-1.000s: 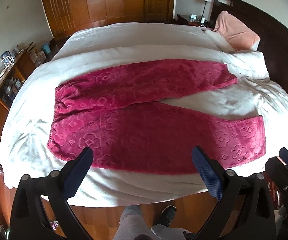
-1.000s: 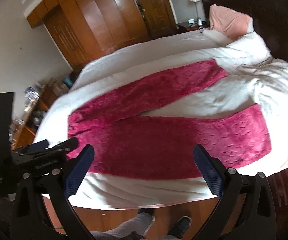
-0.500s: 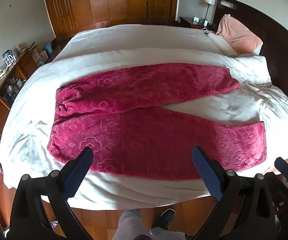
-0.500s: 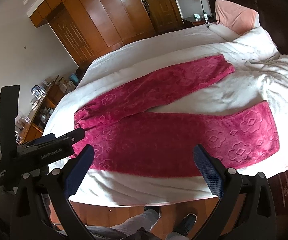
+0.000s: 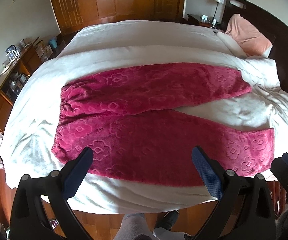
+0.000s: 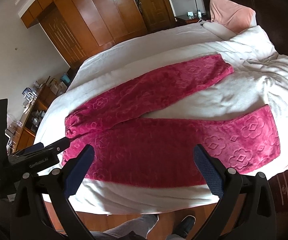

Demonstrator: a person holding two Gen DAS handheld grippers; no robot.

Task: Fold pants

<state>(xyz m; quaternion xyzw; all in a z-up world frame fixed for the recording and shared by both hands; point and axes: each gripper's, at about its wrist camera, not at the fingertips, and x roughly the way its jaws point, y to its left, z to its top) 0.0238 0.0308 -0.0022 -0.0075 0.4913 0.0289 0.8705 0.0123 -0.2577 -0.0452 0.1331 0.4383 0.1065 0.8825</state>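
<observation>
- The pants (image 5: 154,120), deep pink fleece with an embossed flower pattern, lie spread flat on the white bed (image 5: 144,40), unfolded, the two legs splayed apart in a narrow V.
- Their waistband (image 5: 62,116) sits toward the left of both views; the leg ends point right, toward the pink pillow (image 5: 247,36) at the dark headboard (image 5: 283,30).
- The left hand-held gripper (image 5: 142,168) hangs above the near edge of the bed with its jaws spread wide, grasping nothing; the near leg of the pants shows between its blue pads (image 5: 78,172), not touching them.
- The right hand-held gripper (image 6: 144,168) is likewise released and empty, over the same near leg, a little more toward the cuff (image 6: 263,136).
- In the right wrist view, the left hand-held gripper's black body shows at the lower left, beside the waistband end; whether it touches the cloth cannot be told.
- The far leg (image 6: 164,88) runs diagonally toward the pillow, well clear of both tools.
- A person's grey trouser legs and dark shoes (image 5: 168,220) stand on the wooden floor (image 5: 194,216) at the bed's near side.
- A wooden wardrobe (image 6: 104,16) lines the far wall.
</observation>
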